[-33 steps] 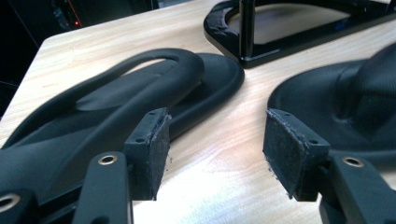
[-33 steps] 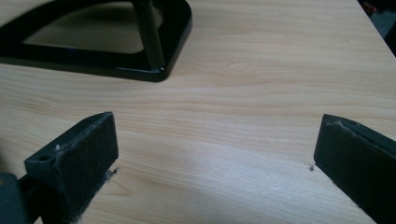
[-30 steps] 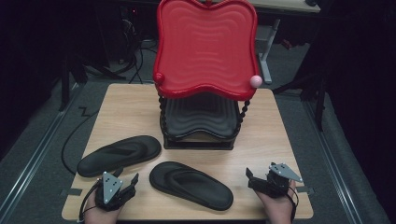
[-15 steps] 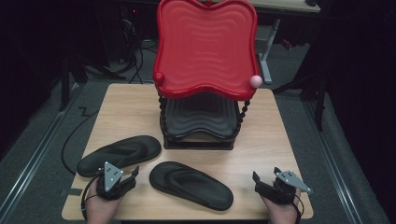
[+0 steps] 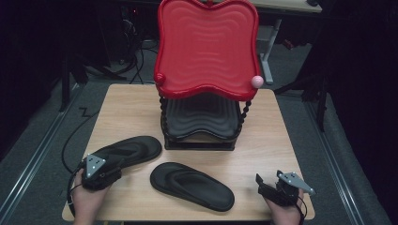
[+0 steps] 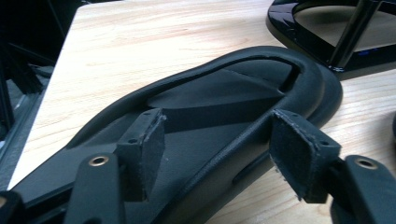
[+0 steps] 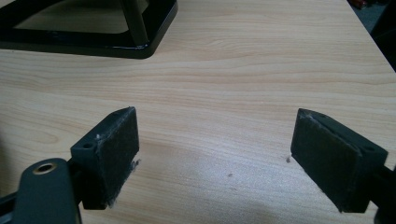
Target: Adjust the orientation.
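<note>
Dim room, dark floor with cables and stand legs around a light wooden table (image 5: 126,112); at the table's far middle, a two-tier rack (image 5: 202,84) with a red wavy-edged upper tray (image 5: 206,47) tilted up toward the camera, a black lower tray (image 5: 202,117) beneath it, beaded black posts at the front corners, a pink ball (image 5: 256,81) on the front right corner and a red one on the front left; two black flip-flops lying on the table in front of the rack: left flip-flop (image 5: 129,149) angled toward the near left corner, right flip-flop (image 5: 191,184) near the front middle, the two apart; left gripper (image 6: 215,149), held in a hand at the near left, jaws apart and straddling the heel end of the left flip-flop, pads not closed on it; right gripper (image 7: 215,154), held at the near right corner, jaws wide apart over bare wood, well apart from the right flip-flop.
</note>
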`<action>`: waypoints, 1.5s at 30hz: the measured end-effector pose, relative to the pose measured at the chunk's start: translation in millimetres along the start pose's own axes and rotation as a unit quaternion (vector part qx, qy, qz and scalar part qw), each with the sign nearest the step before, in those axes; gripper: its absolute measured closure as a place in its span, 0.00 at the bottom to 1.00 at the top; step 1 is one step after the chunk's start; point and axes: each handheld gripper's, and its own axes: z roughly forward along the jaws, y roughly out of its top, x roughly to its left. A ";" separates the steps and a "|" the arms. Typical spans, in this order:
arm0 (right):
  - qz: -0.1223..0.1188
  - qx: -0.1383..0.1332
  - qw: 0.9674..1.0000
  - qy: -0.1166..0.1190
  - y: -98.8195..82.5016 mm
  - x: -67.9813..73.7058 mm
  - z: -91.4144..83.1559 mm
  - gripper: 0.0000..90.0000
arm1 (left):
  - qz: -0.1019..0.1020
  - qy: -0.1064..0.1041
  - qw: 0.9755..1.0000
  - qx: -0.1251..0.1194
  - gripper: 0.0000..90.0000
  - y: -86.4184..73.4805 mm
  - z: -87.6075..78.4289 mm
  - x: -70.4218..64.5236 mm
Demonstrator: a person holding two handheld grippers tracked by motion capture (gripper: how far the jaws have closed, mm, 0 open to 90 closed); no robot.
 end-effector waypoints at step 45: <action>0.005 0.006 1.000 0.009 1.5 -0.4 2.7 0.22 | -0.013 0.027 0.997 0.076 0.53 -3.9 -4.0 8.9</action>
